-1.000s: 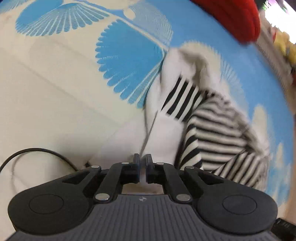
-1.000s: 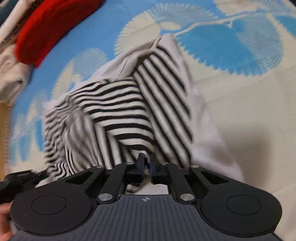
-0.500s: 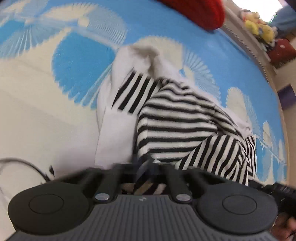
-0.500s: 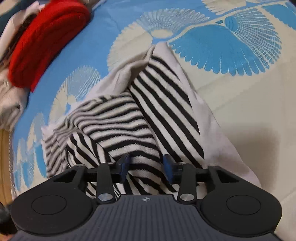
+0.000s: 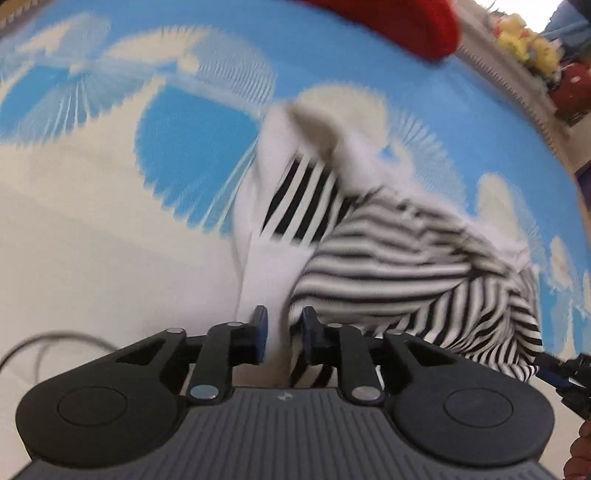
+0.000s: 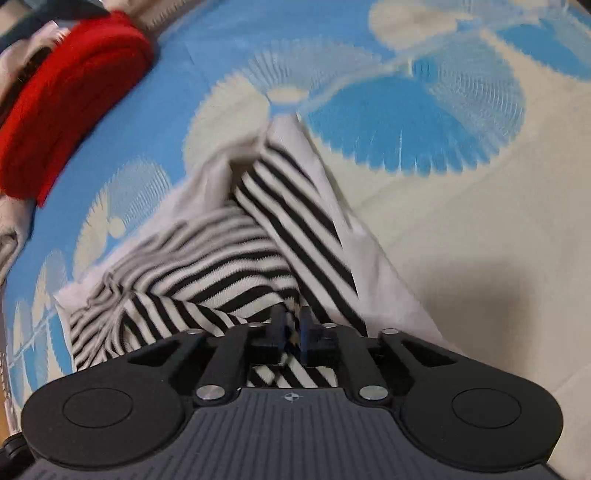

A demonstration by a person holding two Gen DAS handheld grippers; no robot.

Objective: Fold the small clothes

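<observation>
A small black-and-white striped garment with white parts point(image 5: 388, 251) lies bunched on a blue and cream patterned bedsheet point(image 5: 110, 221). My left gripper point(image 5: 283, 334) is partly open over the garment's near edge, with white and striped cloth between its fingers. In the right wrist view the same garment point(image 6: 236, 266) lies ahead, and my right gripper point(image 6: 291, 328) is closed on its striped near edge. The other gripper's tip point(image 5: 561, 373) shows at the right edge of the left wrist view.
A folded red garment point(image 6: 62, 110) lies at the far side of the bed, also in the left wrist view point(image 5: 399, 18). Other clothes point(image 6: 11, 229) are heaped at the left. A black cable point(image 5: 55, 339) lies near left. Toys point(image 5: 524, 44) sit beyond the bed.
My right gripper opened, then closed on the striped edge. My left gripper went from shut to partly open over the cloth. Both views shifted over the garment.
</observation>
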